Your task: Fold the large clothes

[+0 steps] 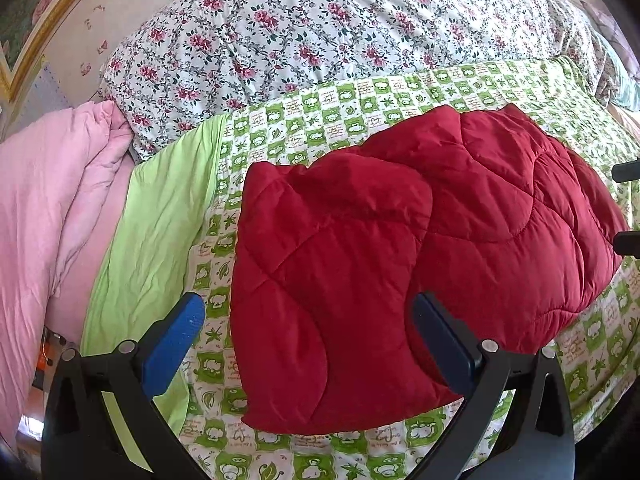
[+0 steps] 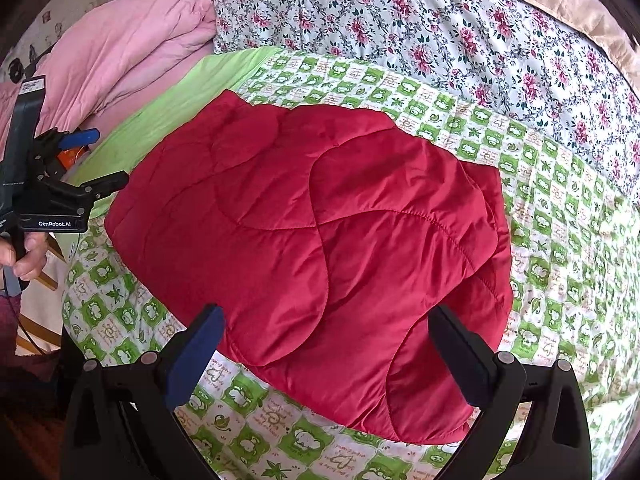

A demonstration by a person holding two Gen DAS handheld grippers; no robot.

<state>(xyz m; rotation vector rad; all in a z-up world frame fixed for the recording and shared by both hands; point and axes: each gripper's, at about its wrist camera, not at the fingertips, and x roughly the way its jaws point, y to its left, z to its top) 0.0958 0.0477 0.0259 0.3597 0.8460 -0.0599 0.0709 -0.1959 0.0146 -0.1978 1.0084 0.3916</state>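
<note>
A red quilted jacket [image 1: 400, 240] lies folded in a compact bundle on the green-and-white checked sheet [image 1: 304, 120]. My left gripper [image 1: 308, 320] is open and empty, its blue fingertips [image 1: 184, 324] just above the bundle's near left edge. In the right wrist view the red quilted jacket [image 2: 312, 240] fills the middle. My right gripper [image 2: 324, 328] is open and empty over its near edge. The left gripper [image 2: 96, 160] also shows at the far left of the right wrist view, held in a hand, open.
A floral quilt [image 1: 320, 40] is piled behind the sheet. A pink duvet [image 1: 48, 200] lies at the left, beside a plain light-green strip [image 1: 160, 220]. The right gripper's finger ends [image 1: 628, 208] show at the right edge. A wall is at the back left.
</note>
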